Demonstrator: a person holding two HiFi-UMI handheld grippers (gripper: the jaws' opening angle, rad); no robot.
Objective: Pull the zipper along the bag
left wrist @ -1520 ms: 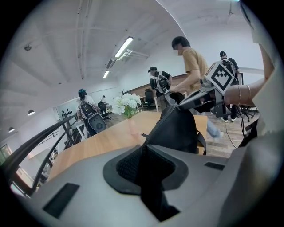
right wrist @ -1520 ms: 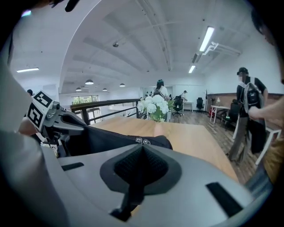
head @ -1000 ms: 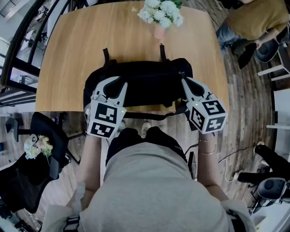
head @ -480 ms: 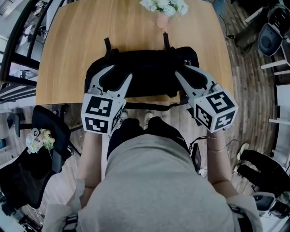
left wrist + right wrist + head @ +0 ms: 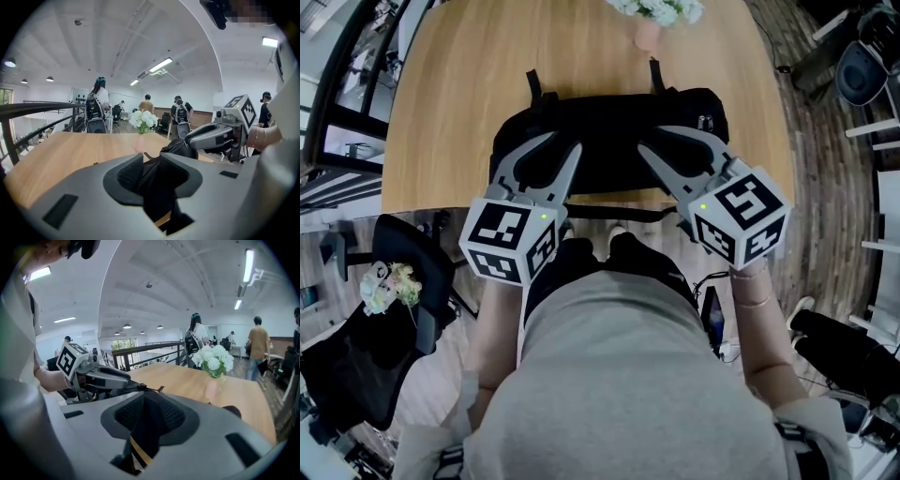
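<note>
A black bag (image 5: 609, 117) lies across the near edge of the wooden table (image 5: 441, 112). My left gripper (image 5: 565, 142) hovers over the bag's left half, its jaws closing with nothing pressed between the pads. The right gripper (image 5: 649, 139) hangs over the right half, jaws opening and empty. In the left gripper view the gripper (image 5: 151, 157) looks down on the bag (image 5: 180, 146), with the right gripper (image 5: 211, 136) beyond. In the right gripper view the gripper (image 5: 149, 397) faces the left gripper (image 5: 103, 376) across the bag (image 5: 140, 388). The zipper's slider is not clear.
A pink vase of white flowers (image 5: 649, 28) stands behind the bag at the table's far side. A bag strap (image 5: 619, 214) hangs over the front edge. A black chair (image 5: 375, 319) stands at the lower left. Several people stand in the background (image 5: 180, 112).
Both grippers have let go at the bag's two ends, opened, and risen toward me, with their tips now nearer the bag's middle.
</note>
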